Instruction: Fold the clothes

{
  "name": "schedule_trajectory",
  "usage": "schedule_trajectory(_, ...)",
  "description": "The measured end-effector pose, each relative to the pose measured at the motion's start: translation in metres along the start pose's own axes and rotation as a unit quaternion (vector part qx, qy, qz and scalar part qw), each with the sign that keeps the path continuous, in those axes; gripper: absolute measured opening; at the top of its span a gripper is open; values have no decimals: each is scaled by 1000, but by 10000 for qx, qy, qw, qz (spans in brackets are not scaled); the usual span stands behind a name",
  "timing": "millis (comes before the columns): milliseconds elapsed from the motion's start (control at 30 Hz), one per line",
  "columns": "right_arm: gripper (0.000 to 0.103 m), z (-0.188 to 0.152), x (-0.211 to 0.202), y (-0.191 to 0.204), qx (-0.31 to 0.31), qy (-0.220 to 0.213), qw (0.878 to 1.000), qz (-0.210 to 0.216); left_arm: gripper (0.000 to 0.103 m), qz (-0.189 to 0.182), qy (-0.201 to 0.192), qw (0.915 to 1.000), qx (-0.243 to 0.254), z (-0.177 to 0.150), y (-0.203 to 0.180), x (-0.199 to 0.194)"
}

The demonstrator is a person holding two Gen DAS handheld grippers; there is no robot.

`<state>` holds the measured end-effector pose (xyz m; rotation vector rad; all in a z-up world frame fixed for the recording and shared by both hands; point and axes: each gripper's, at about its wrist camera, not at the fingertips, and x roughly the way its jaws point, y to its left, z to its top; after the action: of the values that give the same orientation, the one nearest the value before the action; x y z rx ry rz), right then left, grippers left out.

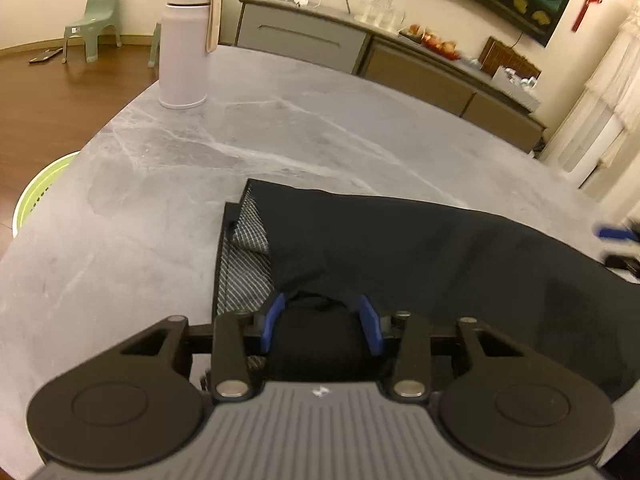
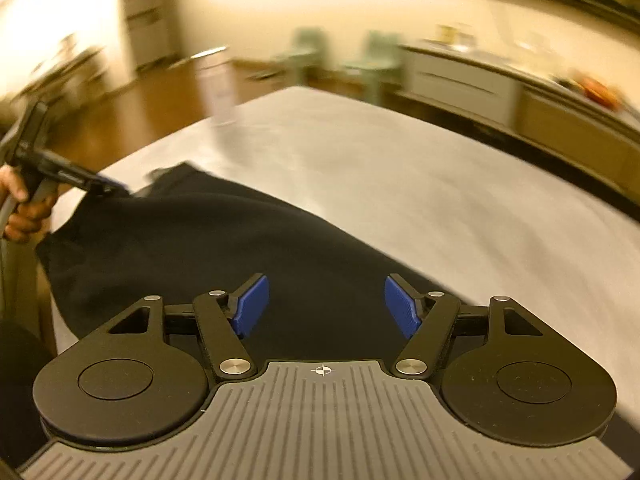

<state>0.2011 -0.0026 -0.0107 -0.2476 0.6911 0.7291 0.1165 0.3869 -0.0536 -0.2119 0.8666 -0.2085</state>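
garment: a dark navy garment (image 1: 420, 248) lies spread across the grey marble-look table (image 1: 200, 168), its striped and checked lining (image 1: 248, 256) showing at the left edge.
left gripper: the left gripper (image 1: 322, 320) sits at the garment's near edge, blue pads (image 1: 272, 320) apart with a bunched fold of the dark cloth between them; whether they pinch it cannot be told.
right gripper: the right gripper (image 2: 326, 306) has its jaws spread wide and empty, above the dark cloth; this view is motion-blurred.
hand: a hand (image 2: 24, 208) holds the left gripper's handle at the far left of the right wrist view.
table extras: a white insulated bottle (image 1: 186, 40) stands upright at the far corner, well apart from the garment.
floor: a green basket (image 1: 40, 192) shows beside the table's left edge.
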Motion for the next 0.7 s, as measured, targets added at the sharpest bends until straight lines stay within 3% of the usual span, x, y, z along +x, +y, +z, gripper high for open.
schedule_trajectory(167, 73, 80, 86, 65, -1227, 76, 9892, 803, 34, -291, -420, 9983, 285, -3, -13, -14)
schedule_trajectory(233, 74, 107, 123, 92, -1592, 215, 9798, 1191, 30, -404, -719, 9957, 428, -8, -15, -22)
schedule_trajectory(267, 74, 116, 140, 104, -1757, 303, 9744, 1367, 23, -461, -873, 9939, 499, -10, -16, -27)
schedule_trajectory(400, 82, 137, 203, 143, -2354, 831, 9494, 1906, 18, -553, -1243, 9883, 693, -17, -11, -36)
schedule_trajectory(600, 80, 161, 272, 162, -2324, 1606, 9224, 2632, 18, -785, -1310, 9854, 749, -29, 0, -34)
schedule_trajectory(700, 63, 164, 285, 164, -2263, 1738, 9189, 2725, 18, -845, -1307, 9853, 707, -35, 7, -31)
